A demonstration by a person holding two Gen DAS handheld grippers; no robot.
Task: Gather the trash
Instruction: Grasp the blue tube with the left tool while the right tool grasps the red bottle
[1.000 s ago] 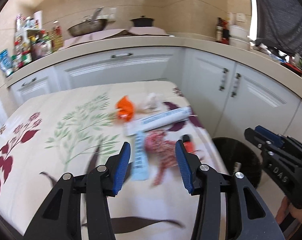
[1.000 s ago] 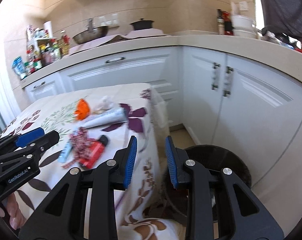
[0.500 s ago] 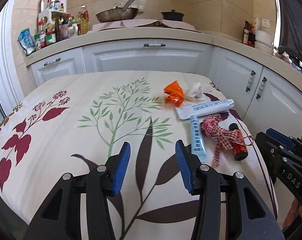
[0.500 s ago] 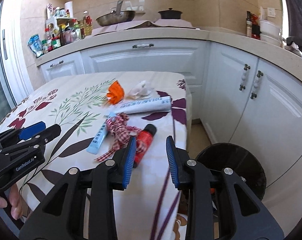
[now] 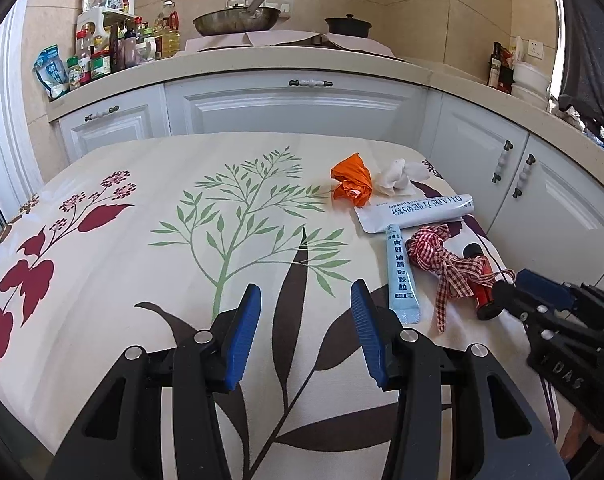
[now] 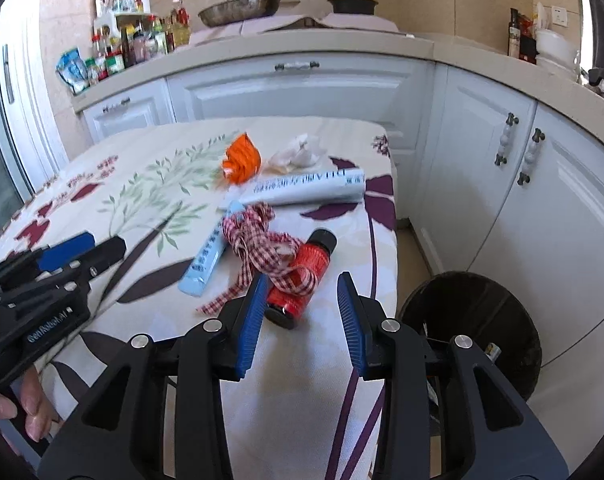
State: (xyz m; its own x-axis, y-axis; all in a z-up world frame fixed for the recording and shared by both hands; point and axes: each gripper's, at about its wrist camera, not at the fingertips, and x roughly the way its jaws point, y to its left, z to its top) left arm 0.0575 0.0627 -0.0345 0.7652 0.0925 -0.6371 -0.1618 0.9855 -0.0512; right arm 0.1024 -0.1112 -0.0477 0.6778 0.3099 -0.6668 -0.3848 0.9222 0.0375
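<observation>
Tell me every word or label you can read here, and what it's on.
"DAS": side of the right claw.
"GenRobot.AI": side of the left claw.
"powder", plus upside-down print I can't make out: white tube.
Chinese characters: light blue sachet.
Counter bottles: too small to read.

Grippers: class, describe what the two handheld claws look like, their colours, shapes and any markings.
Both the left claw and the right claw have black angular plastic frames with cut-outs, silver screw heads, and two ribbed blue pads. White lettering marks their sides. No cables or sleeves show.
</observation>
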